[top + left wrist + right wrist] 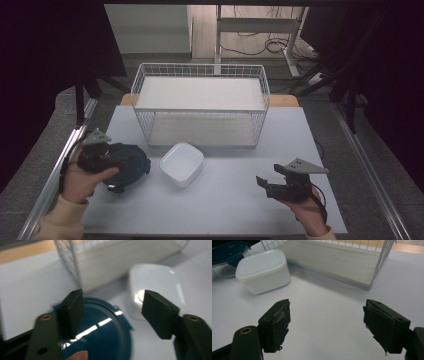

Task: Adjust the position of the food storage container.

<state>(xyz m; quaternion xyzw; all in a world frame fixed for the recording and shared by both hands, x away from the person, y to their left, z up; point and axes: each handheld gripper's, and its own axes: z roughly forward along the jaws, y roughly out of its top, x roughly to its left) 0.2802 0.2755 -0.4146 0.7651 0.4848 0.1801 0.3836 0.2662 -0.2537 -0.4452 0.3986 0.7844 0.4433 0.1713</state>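
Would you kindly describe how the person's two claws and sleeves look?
Each claw, left and right, is black with blocky padded jaws, brass-coloured screw holes and a grey three-cornered plate on top. A dark cable trails from each. The sleeves are cream.

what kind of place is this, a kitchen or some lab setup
Most likely a lab or recording bench, not a kitchen: a bare white table holds just a white wire rack and two food containers, with loose cables on the floor behind.

1. The high view is dim, with dark corners at upper left and right.
2. The left gripper view is motion-blurred; glare streaks cross the blue lid [100, 327].
3. The right gripper view is sharp and evenly lit.
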